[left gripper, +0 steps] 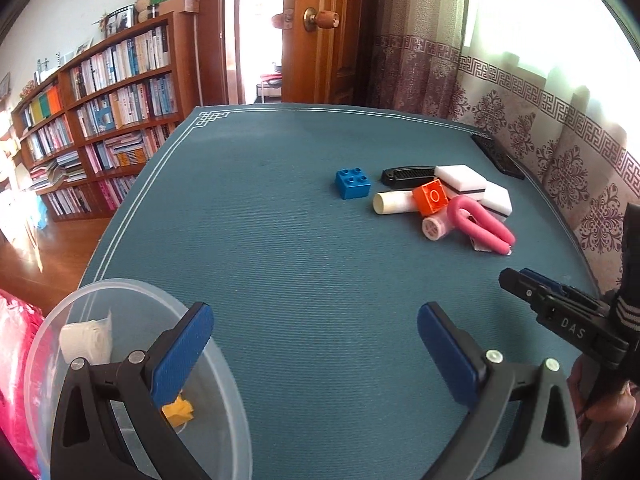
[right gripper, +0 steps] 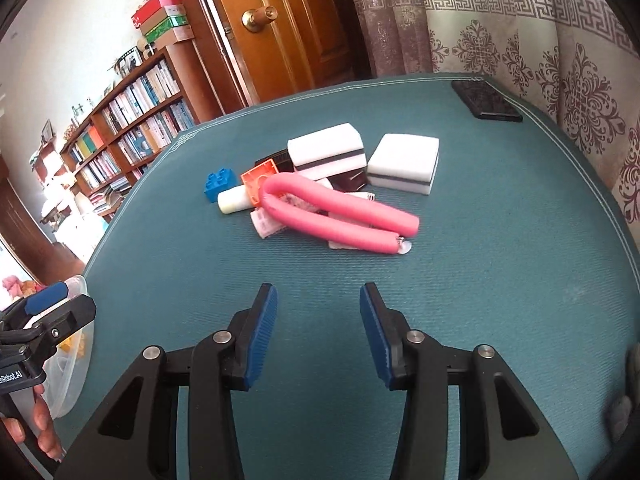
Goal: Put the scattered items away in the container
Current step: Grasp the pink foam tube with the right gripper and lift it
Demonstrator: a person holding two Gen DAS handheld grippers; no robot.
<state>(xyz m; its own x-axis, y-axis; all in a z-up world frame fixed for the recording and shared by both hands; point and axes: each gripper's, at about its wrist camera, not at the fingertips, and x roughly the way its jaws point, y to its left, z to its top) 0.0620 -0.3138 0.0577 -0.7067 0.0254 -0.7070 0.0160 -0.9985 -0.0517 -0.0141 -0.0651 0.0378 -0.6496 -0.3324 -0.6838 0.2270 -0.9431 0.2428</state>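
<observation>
Teal mat (left gripper: 280, 220); left-only white roll (left gripper: 86, 340)

Lay clustered toward the far right of the mat: blue brick (left gripper: 352, 183) a little apart to the left, cream cylinder (left gripper: 394, 202) on its side touching tilted orange brick (left gripper: 431, 197), pink foam U-loop (right gripper: 340, 213) draped over a small white roll (left gripper: 435, 230). Flanked behind by two white sponges (right gripper: 327, 151) (right gripper: 403, 163) and a black comb-like piece (left gripper: 408, 175). Stood near left, clear round container (left gripper: 132, 380) holding a white wad (left gripper: 87, 340) and possibly a yellow scrap (left gripper: 179, 410).
</observation>
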